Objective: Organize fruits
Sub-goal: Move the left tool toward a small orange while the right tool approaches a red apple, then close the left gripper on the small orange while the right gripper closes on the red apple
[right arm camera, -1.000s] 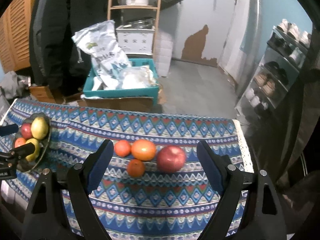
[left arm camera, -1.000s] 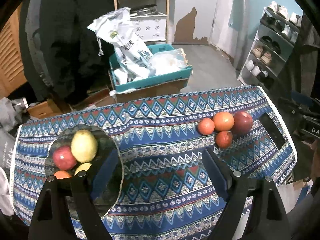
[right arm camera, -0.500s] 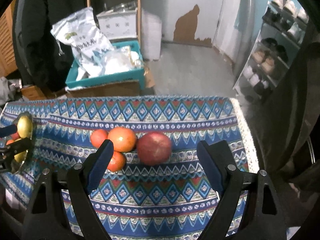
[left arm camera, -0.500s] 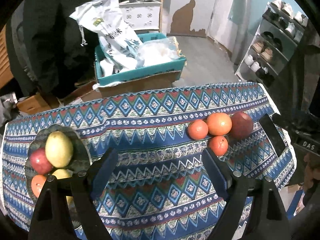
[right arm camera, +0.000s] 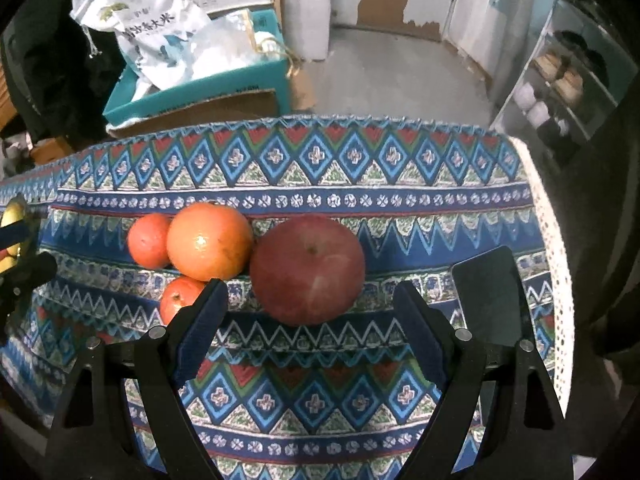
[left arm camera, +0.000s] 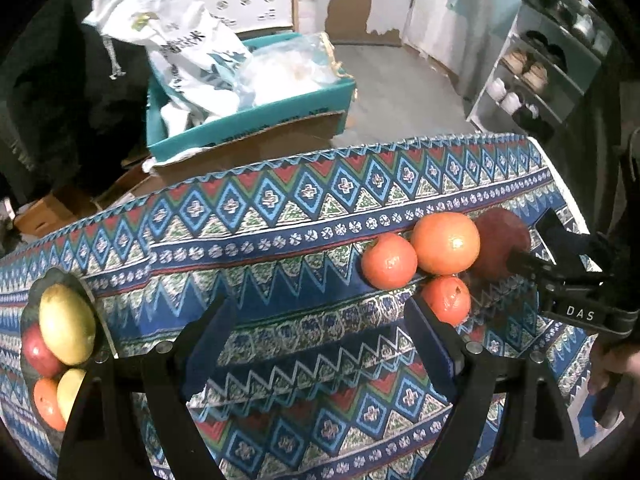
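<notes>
patterned tablecloth (right arm camera: 320,184) | red apple (right arm camera: 307,270) beside large orange (right arm camera: 209,240), between spread right gripper (right arm camera: 308,312) fingers, untouched | left gripper (left arm camera: 316,336) released, empty | plate (left arm camera: 90,300) of fruit at left

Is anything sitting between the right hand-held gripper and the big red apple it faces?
Nothing visible. The right hand-held gripper is open, and the red apple lies just ahead of its fingertips on the patterned cloth. The large orange touches the apple's left side.

A red apple (right arm camera: 307,270), big orange (right arm camera: 209,241) and two small oranges (right arm camera: 149,240) sit clustered on the cloth.
</notes>
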### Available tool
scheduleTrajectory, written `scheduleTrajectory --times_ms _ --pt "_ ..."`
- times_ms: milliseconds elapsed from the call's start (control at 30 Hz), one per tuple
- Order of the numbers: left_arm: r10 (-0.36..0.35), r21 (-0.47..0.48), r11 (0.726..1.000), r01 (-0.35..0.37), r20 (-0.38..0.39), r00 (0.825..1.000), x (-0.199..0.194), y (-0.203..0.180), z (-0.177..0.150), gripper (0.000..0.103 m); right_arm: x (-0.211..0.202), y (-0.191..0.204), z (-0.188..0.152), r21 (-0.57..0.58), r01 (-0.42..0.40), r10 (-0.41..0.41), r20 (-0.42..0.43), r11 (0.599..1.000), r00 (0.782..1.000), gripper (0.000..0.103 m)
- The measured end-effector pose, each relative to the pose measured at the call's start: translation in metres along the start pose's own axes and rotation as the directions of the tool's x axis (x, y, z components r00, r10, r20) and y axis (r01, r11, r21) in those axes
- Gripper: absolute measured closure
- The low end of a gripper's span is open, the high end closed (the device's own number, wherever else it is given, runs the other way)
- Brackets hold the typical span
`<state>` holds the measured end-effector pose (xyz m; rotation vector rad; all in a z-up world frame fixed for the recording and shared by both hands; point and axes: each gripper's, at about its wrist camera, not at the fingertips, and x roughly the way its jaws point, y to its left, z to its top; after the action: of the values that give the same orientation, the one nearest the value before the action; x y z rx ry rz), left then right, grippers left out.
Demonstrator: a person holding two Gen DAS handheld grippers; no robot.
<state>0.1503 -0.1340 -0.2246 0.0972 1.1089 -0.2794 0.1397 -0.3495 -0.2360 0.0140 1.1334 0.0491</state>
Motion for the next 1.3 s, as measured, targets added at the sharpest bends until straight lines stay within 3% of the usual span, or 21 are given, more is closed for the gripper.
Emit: scheduleTrajectory --times_ms 233,533,633,867,1000,1200,1300 --pt "0.015 0.025 1.0 -0.014 -0.017 1.0 0.025 -0.008 0.011 0.016 0.023 -0.004 0.003 0.011 -0.015 0.016 -0.036 1.0 0.999 0.018" --pt "-0.037 0.055 0.998 0.039 -0.044 0.998 0.045 -0.022 0.013 0.016 0.044 -0.01 -0.002 0.034 -0.054 0.056 -0.056 0.998 0.997 0.018" --pt "-0.044 0.072 0.996 0.048 -0.053 0.998 0.051 -0.026 0.013 0.016 0.047 -0.01 -0.003 0.049 -0.087 0.089 -0.044 0.995 0.995 0.028" --pt "-0.08 0.018 0.996 0.082 -0.089 0.993 0.069 -0.023 0.011 0.016 0.045 -0.008 -0.006 0.079 -0.068 0.069 -0.008 0.995 0.998 0.029" --pt "-0.087 0.039 0.995 0.091 -0.092 0.992 0.076 -0.028 0.011 0.016 0.039 -0.012 -0.011 0.095 -0.049 0.049 0.005 0.994 0.999 0.029" --pt "-0.09 0.047 0.994 0.094 -0.09 0.992 0.084 -0.033 0.013 0.021 0.024 -0.017 -0.009 0.098 -0.026 0.022 0.036 0.995 0.999 0.029" --pt "-0.133 0.043 0.99 0.136 -0.073 0.988 0.082 -0.032 0.014 0.035 0.018 -0.015 -0.007 0.091 -0.017 0.012 0.049 0.996 0.999 0.029"
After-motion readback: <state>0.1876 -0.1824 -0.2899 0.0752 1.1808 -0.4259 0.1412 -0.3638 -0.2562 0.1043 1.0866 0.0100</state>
